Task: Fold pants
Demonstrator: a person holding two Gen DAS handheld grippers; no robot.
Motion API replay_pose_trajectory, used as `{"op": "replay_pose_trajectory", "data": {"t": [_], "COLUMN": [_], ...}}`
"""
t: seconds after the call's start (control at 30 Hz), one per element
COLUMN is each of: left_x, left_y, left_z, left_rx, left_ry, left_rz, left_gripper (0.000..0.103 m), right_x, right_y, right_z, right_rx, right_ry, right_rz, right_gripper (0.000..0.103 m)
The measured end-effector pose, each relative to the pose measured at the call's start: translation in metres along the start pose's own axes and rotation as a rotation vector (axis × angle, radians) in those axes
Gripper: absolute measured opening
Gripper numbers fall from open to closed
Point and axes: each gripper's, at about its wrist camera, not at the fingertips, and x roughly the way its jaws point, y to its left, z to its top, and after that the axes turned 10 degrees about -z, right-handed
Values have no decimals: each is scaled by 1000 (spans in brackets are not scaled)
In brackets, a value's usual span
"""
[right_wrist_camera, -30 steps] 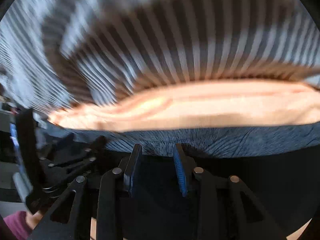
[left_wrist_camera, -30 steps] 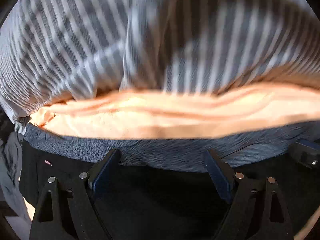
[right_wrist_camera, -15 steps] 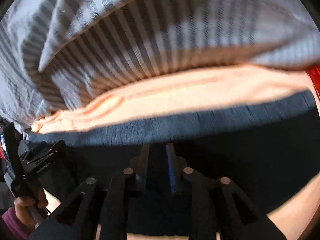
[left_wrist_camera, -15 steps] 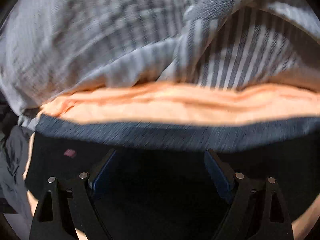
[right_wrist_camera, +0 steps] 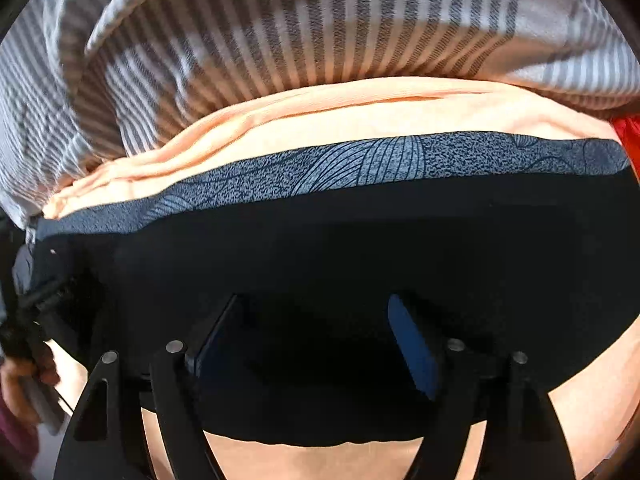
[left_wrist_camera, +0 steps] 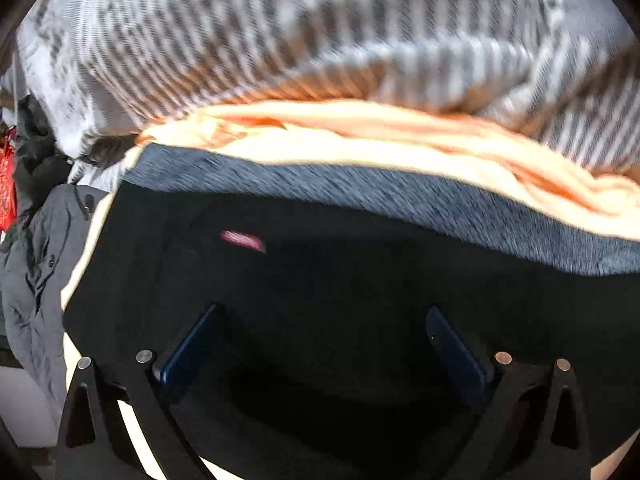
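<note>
The black pants (left_wrist_camera: 340, 280) lie flat on the peach sheet (left_wrist_camera: 360, 148), with a grey patterned waistband (left_wrist_camera: 360, 196) along their far edge and a small pink tag (left_wrist_camera: 242, 240). They also fill the right wrist view (right_wrist_camera: 340, 252), waistband (right_wrist_camera: 360, 168) beyond them. My left gripper (left_wrist_camera: 320, 340) is open just over the black cloth, holding nothing. My right gripper (right_wrist_camera: 316, 336) is open over the pants, empty, with the near hem just behind the fingers.
A grey-and-white striped duvet (left_wrist_camera: 320, 40) is bunched beyond the pants (right_wrist_camera: 320, 32). A dark grey garment (left_wrist_camera: 36, 272) lies at the left. Red cloth (right_wrist_camera: 628, 140) shows at the right edge. The hand holding the left gripper (right_wrist_camera: 24, 376) appears at lower left.
My right gripper has opened from nearly shut. Both grippers have moved back toward me over the pants, so more black cloth shows. The left gripper stayed open.
</note>
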Motion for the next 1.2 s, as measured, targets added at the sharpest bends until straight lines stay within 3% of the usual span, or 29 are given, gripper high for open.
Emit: {"op": "replay_pose_trajectory", "data": {"t": [0.2,0.23,0.33,0.43,0.6,0.7,0.77,0.87,0.97,1.03,1.1,1.2], "left_x": [6,3,19,23,-12,-39,-50,-54,-45,-26,-22,-21], "left_y": [48,58,84,109,104,85,72,50,25,27,35,39], "left_z": [36,28,35,42,21,-11,-30,-56,-78,-90,-95,-95], "left_rx": [-82,-101,-164,-232,-123,-40,-3,70,157,166,123,118], "left_ry": [-63,-65,-38,-25,-32,-19,-9,16,37,65,36,31], "left_rz": [65,67,114,99,32,-27,-56,-92,-56,-31,-69,-84], "left_gripper": [103,103,103,103,103,103,103,103,103,102,102,102], "right_x": [2,4,11,16,6,-9,-16,-14,2,23,36,52], "right_y": [1,4,20,32,40,47,58,87,118,144,162,192], "right_z": [0,-1,1,6,8,0,-11,-35,-61,-79,-89,-97], "right_rx": [-13,-15,-19,-24,9,26,41,36,36,67,91,90], "right_ry": [-12,-15,-22,-14,-2,-15,-7,59,151,233,268,295], "right_rz": [1,-2,-8,-21,-5,66,164,334,501,589,653,695], "right_gripper": [82,83,87,89,89,89,89,89,87,73,64,58]}}
